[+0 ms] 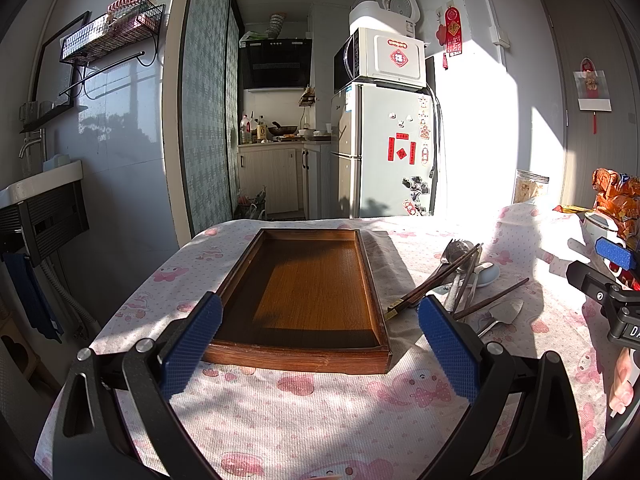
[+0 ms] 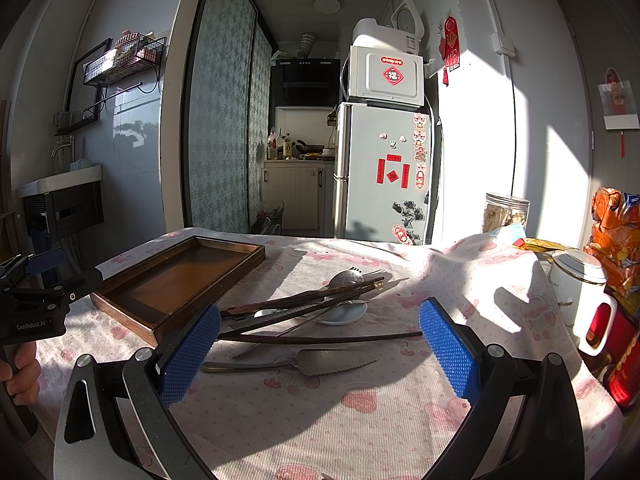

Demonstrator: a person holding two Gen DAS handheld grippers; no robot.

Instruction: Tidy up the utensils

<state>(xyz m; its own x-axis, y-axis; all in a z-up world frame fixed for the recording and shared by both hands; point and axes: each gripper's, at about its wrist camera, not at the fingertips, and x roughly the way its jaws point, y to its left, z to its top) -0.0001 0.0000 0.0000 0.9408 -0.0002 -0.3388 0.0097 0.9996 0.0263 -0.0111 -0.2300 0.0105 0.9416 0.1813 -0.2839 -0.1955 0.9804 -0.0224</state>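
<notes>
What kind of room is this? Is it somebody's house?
Most likely a small home kitchen and eating corner. There's a fridge with a microwave on top, a range hood over a counter, and a table with a pink cartoon tablecloth.

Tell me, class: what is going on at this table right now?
A person holds a two-finger gripper in each hand over a table with a pink-patterned cloth. The left gripper is open facing an empty wooden tray. The right gripper is open facing a heap of chopsticks, spoons and a serrated server. Nothing is gripped yet.
</notes>
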